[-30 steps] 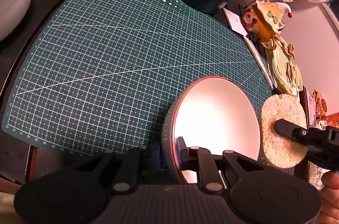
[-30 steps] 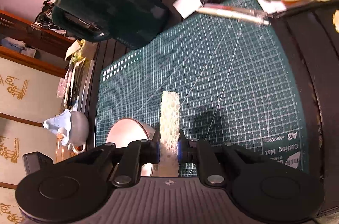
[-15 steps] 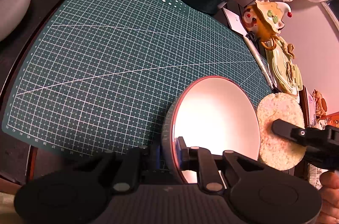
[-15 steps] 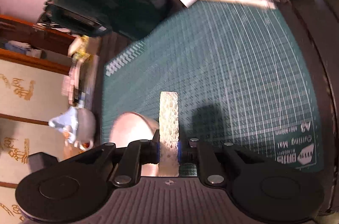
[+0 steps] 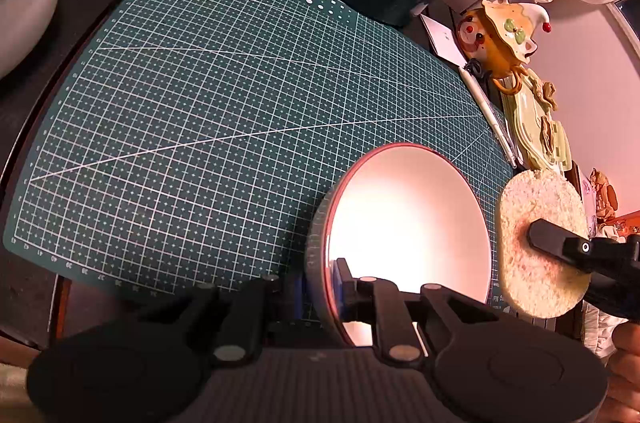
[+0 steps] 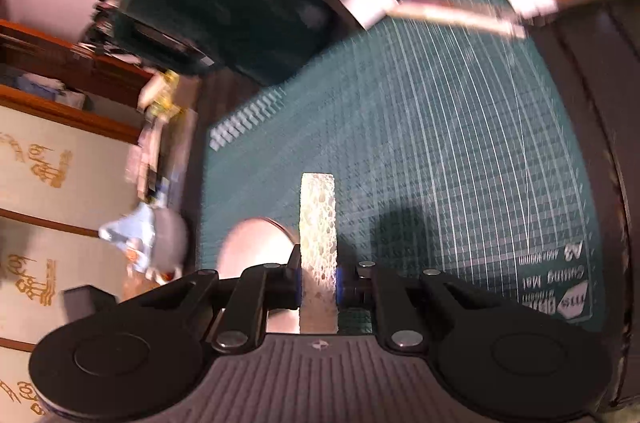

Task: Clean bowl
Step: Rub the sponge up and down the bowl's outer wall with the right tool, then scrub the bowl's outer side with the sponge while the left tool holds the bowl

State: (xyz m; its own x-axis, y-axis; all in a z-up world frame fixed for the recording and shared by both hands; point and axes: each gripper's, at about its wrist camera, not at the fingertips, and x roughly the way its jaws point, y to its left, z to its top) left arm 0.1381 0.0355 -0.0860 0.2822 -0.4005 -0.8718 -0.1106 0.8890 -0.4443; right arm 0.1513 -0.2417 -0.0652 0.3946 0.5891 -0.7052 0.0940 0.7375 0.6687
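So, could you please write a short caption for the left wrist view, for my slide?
Left gripper grips the tilted bowl by its rim while the right gripper's sponge waits beside it.

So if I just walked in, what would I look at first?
Probably the shiny bowl, tipped up on its side over the green cutting mat and pinched at its rim by the left tool. Right next to it, the right tool grips a round yellowish sponge. A clown-like ornament sits beyond the mat's far edge.
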